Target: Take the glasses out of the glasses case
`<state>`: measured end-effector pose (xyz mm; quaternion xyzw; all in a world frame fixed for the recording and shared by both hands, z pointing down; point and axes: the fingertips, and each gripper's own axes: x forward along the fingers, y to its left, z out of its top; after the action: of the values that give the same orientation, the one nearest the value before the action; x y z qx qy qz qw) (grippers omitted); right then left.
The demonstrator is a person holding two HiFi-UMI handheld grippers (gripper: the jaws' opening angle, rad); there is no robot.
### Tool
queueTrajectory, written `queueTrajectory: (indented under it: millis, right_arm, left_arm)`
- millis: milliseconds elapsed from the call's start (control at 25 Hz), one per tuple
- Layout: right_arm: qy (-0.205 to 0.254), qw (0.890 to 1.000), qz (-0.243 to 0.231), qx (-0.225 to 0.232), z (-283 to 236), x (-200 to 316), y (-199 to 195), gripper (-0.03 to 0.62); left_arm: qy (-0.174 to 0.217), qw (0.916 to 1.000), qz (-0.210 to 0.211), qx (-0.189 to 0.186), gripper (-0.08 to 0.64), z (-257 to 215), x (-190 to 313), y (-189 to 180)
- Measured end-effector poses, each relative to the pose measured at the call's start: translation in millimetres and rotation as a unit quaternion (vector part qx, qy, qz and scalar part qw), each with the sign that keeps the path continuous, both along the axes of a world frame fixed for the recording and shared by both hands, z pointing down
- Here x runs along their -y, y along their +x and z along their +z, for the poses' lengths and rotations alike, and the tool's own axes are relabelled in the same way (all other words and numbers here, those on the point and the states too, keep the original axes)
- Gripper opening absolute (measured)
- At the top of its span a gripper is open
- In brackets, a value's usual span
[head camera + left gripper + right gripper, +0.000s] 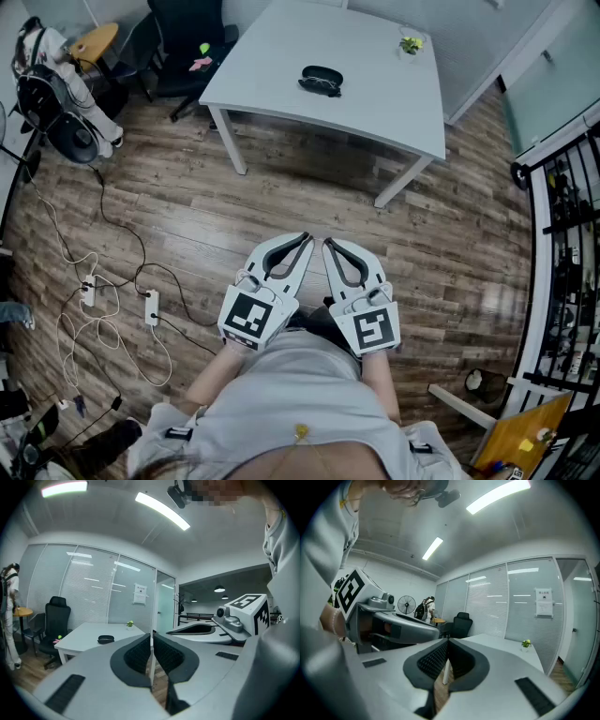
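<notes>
A black glasses case [321, 80] lies closed on the white table [281, 56], well ahead of me; it also shows small in the left gripper view as the glasses case [106, 640]. No glasses are visible. My left gripper [307, 238] and right gripper [325, 243] are held side by side close to my body, above the wood floor and far short of the table. Both have their jaws together with nothing between them, as the left gripper [151, 637] and the right gripper [447, 643] show in their own views.
A small potted plant [410, 43] stands at the table's far right corner. A black office chair [184, 42] sits left of the table. Cables and power strips [150, 307] trail over the floor at left. A glass partition and shelving [562, 206] run along the right.
</notes>
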<state>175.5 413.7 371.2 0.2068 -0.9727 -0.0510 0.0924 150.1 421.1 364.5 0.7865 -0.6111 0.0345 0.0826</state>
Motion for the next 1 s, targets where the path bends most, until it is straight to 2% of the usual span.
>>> queueTrajectory:
  millis: [200,280,320,360,680,1000]
  right_arm:
    - [-0.008,1.000,0.008,0.006,-2,3,5,0.029]
    - [-0.012,1.000,0.015,0.011,-2,4,6,0.057]
    - [-0.013,1.000,0.017,0.013,-2,5,6,0.090]
    - [-0.015,1.000,0.018,0.014,-1,6,5,0.095]
    - [-0.035,0.999,0.005,0.016,10,23,-4,0.103]
    - [-0.030,0.999,-0.028,0.031,5,76,-58,0.103]
  left_arm:
    - [0.002,1.0000,-0.007,-0.001,0.059,0,-1,1]
    - [-0.002,0.9999,-0.008,-0.006,0.152,4,-1,-2]
    - [-0.005,0.9999,-0.008,-0.009,0.152,6,-1,-4]
    - [-0.006,0.9999,-0.008,-0.010,0.152,8,-1,-5]
    - [-0.011,0.9992,-0.035,-0.015,0.152,14,8,-20]
    - [-0.010,0.9980,-0.062,-0.009,0.152,16,53,-68]
